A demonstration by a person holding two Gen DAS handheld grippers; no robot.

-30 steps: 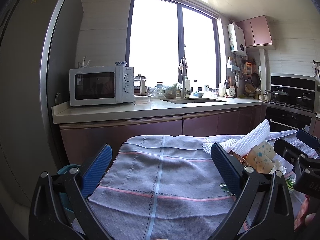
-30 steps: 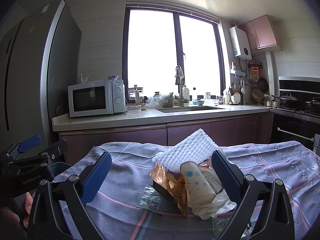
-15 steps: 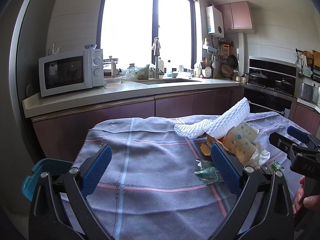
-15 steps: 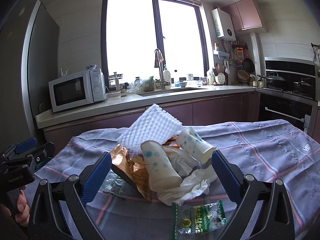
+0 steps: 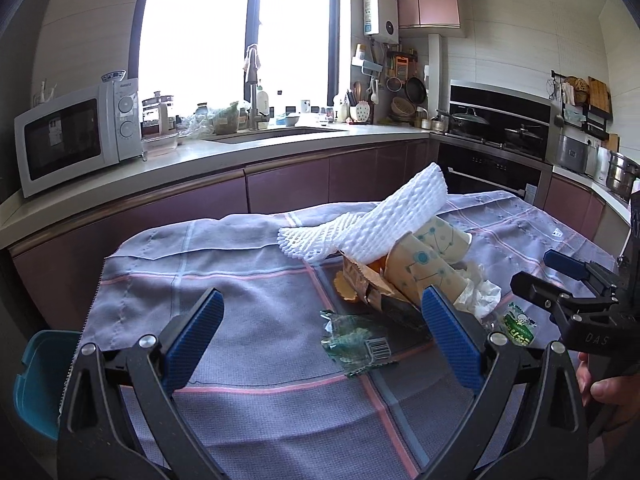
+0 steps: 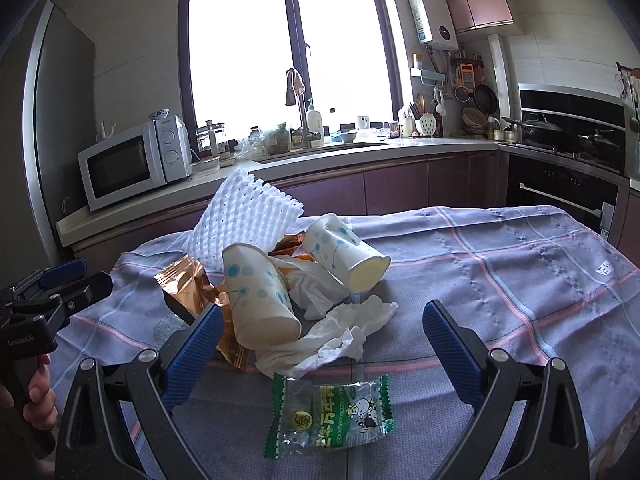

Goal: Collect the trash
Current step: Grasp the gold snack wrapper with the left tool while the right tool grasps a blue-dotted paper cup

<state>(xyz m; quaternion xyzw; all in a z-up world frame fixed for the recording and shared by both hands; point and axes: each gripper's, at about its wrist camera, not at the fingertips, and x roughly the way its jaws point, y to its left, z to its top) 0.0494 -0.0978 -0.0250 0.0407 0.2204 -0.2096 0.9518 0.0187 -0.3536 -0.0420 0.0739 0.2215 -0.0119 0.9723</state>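
A pile of trash lies on the cloth-covered table (image 6: 500, 264): white foam netting (image 6: 244, 220), two dotted paper cups (image 6: 256, 292) (image 6: 344, 252), crumpled tissue (image 6: 340, 328), a brown foil wrapper (image 6: 188, 284) and a green snack wrapper (image 6: 332, 416). In the left wrist view the netting (image 5: 384, 220), the cups (image 5: 424, 264) and a clear wrapper (image 5: 356, 340) show. My left gripper (image 5: 320, 336) is open and empty, left of the pile. My right gripper (image 6: 320, 344) is open and empty, just before the tissue and above the green wrapper.
A teal bin (image 5: 36, 380) stands off the table's left edge. Behind the table runs a counter with a microwave (image 5: 76, 136), a sink and bottles. A stove with pots (image 5: 492, 132) is at the right.
Both grippers have swung right and come nearer the pile. The cups, tissue and green wrapper now sit closer and larger before my right gripper. Both stay open.
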